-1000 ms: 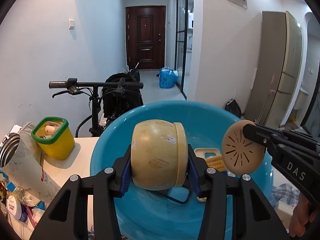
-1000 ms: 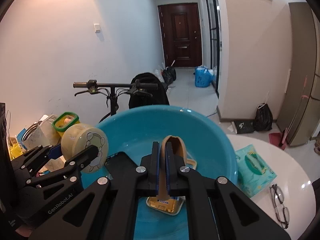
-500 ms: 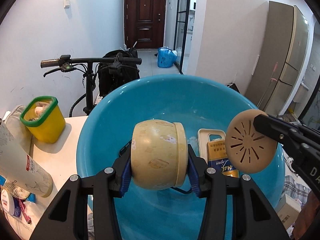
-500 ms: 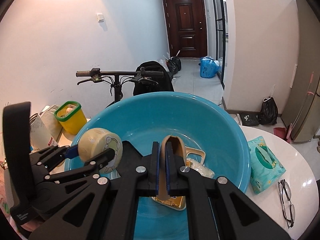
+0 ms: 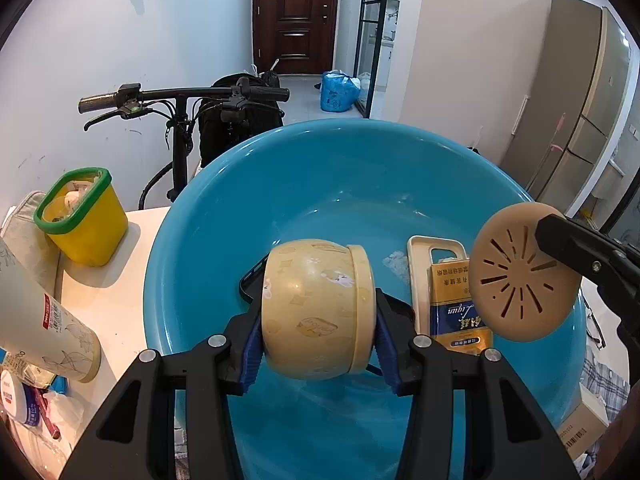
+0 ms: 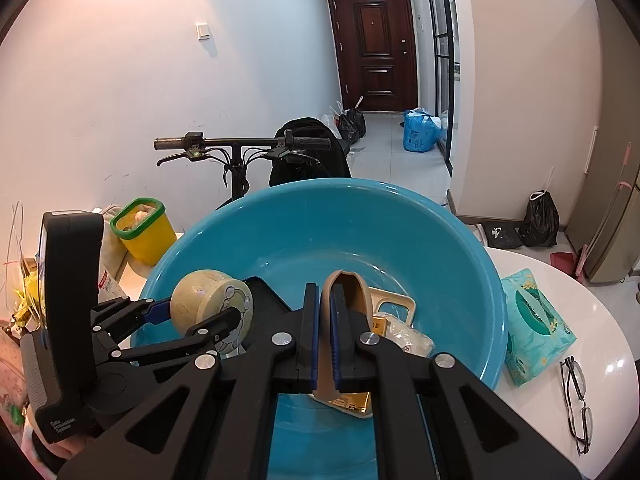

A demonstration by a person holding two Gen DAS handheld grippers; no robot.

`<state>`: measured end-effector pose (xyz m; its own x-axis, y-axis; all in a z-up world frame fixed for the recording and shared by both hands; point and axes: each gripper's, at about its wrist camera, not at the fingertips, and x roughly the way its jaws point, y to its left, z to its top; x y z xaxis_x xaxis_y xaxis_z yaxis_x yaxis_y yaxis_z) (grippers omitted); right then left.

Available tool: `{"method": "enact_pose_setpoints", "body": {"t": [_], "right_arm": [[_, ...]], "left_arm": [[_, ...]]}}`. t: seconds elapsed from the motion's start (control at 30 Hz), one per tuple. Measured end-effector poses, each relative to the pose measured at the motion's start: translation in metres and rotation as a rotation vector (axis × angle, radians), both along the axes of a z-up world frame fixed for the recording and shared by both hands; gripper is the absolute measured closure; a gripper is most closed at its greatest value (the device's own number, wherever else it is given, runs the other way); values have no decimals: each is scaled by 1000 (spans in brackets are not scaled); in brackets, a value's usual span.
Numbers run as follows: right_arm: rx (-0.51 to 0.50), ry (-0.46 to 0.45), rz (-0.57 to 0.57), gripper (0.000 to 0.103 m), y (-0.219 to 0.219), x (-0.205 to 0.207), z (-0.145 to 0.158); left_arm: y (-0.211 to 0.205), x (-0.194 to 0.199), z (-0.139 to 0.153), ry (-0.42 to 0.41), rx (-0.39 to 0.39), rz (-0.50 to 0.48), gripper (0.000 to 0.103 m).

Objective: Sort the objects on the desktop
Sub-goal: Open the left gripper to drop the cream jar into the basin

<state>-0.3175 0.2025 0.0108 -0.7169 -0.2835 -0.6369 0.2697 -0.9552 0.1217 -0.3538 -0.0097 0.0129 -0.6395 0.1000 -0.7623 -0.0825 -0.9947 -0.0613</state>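
Background, beyond the table: dark brown door [image 6: 374, 46] shut at the corridor's far end. Bicycle [image 5: 182, 100] against the left wall, handlebar level; black bag [image 6: 310, 152] just behind it. Blue plastic sack [image 6: 420, 130] on the tiled floor by the glass partition. Black rubbish bag [image 6: 540, 220] at the foot of the right wall. Tall grey-beige refrigerator [image 5: 580, 96] at right. White wall switch [image 6: 203, 31].
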Motion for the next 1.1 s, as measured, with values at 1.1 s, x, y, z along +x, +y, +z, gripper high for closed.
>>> {"method": "enact_pose_setpoints", "body": {"t": [1.1], "right_arm": [[95, 28, -113, 99, 25, -14, -3]], "left_arm": [[-10, 14, 31, 147, 22, 55, 28]]}}
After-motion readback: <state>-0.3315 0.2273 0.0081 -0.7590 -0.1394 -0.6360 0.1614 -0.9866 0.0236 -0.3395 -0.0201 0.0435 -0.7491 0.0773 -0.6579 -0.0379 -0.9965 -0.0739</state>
